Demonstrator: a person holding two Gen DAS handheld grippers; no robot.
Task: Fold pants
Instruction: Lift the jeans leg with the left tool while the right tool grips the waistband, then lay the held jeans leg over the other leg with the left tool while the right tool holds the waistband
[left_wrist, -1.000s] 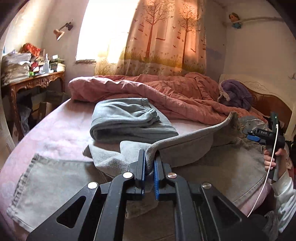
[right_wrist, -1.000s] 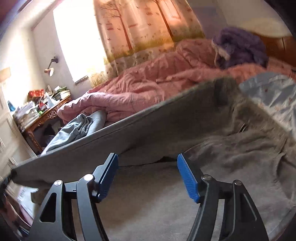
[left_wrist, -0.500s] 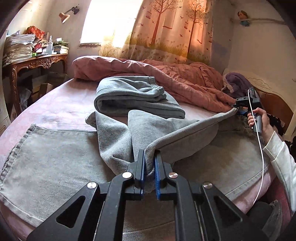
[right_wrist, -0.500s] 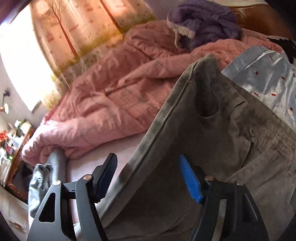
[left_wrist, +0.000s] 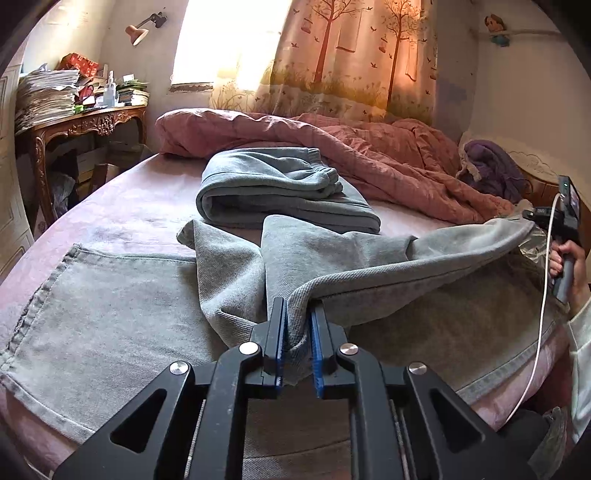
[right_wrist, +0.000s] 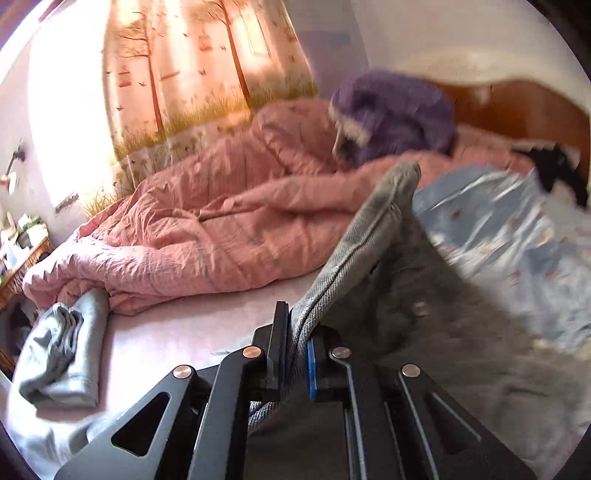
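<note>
Pinching a fold of the grey pants (left_wrist: 369, 273) between the blue pads of the left gripper (left_wrist: 297, 332), jaws opening slightly yet pads pressed on the denim at the near edge of the bed (left_wrist: 110, 199). Closing onto the waistband seam with the right gripper (right_wrist: 295, 354), cloth caught between its pads, jaws nearly together; same gripper visible from the left wrist view at the bed's right side (left_wrist: 535, 218), held by a hand (left_wrist: 569, 262) with a white cable (left_wrist: 543, 295) hanging from it. Stretching taut between the two grips: one long raised edge of the pants, with the rest lying flat over the near half of the mattress, a leg hem toward the left edge. Resting behind, mid-bed: folded light-grey sweatpants (left_wrist: 280, 192), just beyond the denim. Bunched along the far side: pink duvet (left_wrist: 369, 155), with a purple garment (left_wrist: 491, 170) by the headboard (right_wrist: 524, 107).
</note>
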